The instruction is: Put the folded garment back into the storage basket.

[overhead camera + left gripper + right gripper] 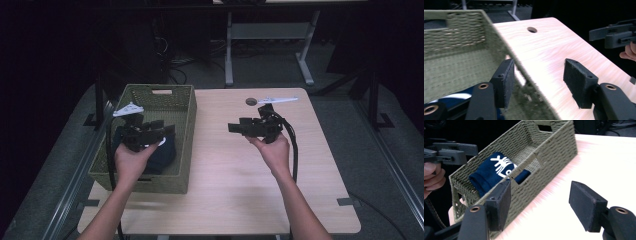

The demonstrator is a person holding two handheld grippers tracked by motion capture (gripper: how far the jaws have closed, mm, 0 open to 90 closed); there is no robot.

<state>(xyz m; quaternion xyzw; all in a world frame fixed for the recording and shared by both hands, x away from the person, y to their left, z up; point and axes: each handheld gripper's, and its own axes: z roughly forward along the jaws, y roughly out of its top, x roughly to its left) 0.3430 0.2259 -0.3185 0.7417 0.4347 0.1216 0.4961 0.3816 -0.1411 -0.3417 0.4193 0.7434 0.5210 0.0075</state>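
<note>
The left tool [167, 129] hangs over the near end of the basket [186, 107], its jaws apart with nothing between them. In the left gripper view its pads [580, 83] straddle the basket's wall [496, 40] without touching it. The right tool [234, 128] is held above the bare desk [225, 180], well clear of the basket and pointing toward it, jaws likewise apart and empty.

The folded dark-blue cloth [492, 171] with a white print lies inside the basket at its near end, resting against the wall by the side handle hole, just below the left tool. A blue edge of the cloth [454, 97] shows under the left tool's jaws.

As I judge it, the putting-away is done: the cloth sits fully in the basket and neither tool holds it. The desk beside the basket looks bare, so little seems left beyond pulling both tools back.
</note>
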